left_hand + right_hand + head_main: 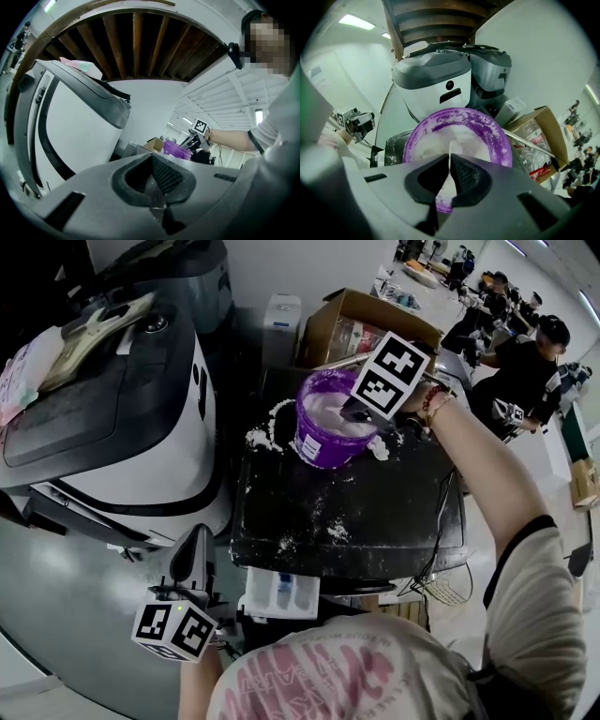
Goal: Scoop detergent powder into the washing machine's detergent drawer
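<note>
Right gripper view has my right gripper [450, 163] tipped steeply down over the purple tub [492, 140]. Its fingers are drawn nearly together on a thin white strip that I take for the scoop handle [446, 187], though it shows only edge-on. The powder [436, 143] lies pale in the tub just past my fingertips. To do this well I should hold the pinch firm and square on the handle, dig shallow, and lift level so the load does not slide off. A heaped scoop would only add to the spilled powder [330, 532] dusting the black top [394, 512].

My left gripper [195, 542] hangs low at the near left, fingers shut on nothing. It is just beside the detergent drawer [281, 594], which stands pulled out under the top's near edge. The path from tub to drawer runs straight toward me across open black surface. I must clear the tub's rim on the way up. I also need to mind the cardboard box [328, 324] close behind, the cable [441, 521] at the right edge, and the big white machine [150, 427] on the left.
</note>
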